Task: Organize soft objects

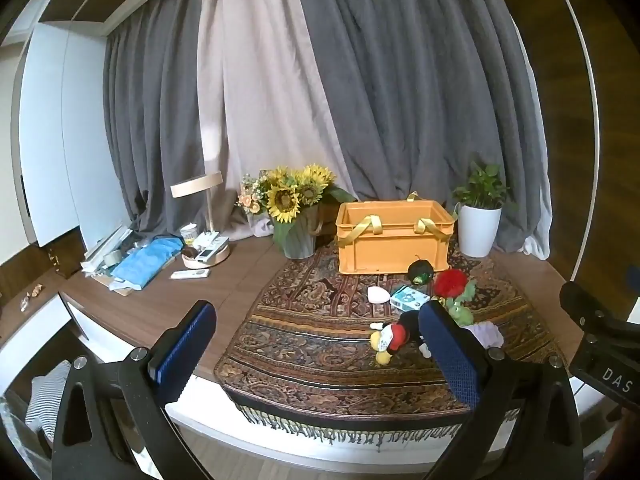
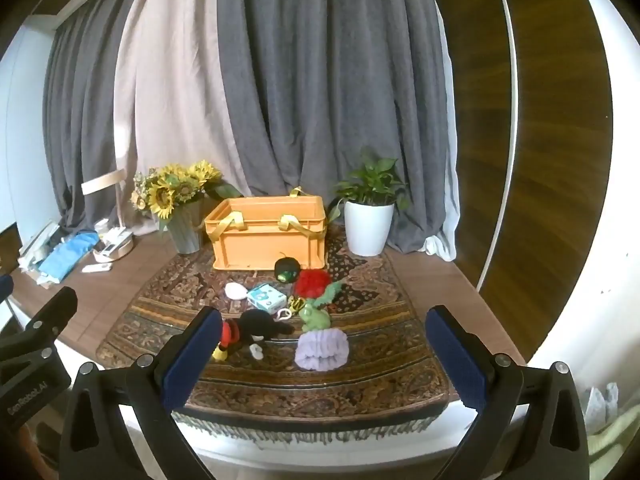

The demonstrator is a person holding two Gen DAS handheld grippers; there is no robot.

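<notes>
Left wrist: my left gripper (image 1: pixel 316 344) hanging wide open, empty, over rug (image 1: pixel 320 360) edge. Toys lying at 1 o'clock, mouse (image 1: pixel 390 340) nearest; crate (image 1: pixel 394 236) sitting at 12.

Right wrist: my right gripper (image 2: pixel 324 346) gaping, gripping nothing. Purple roll (image 2: pixel 322 350) lying between fingers' line; crate (image 2: pixel 268 236) standing at 11.

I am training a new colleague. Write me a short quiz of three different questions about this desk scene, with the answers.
1. True or false: the orange crate already holds the purple knitted piece.
2. Which stands right of the crate in the right wrist view: A) sunflower vase, B) white plant pot, C) desk lamp?
3. Fill in: the left gripper and right gripper are both ____.

Key: 1 false, it lies on the patterned cloth; 2 B; 3 open, holding nothing.
</notes>
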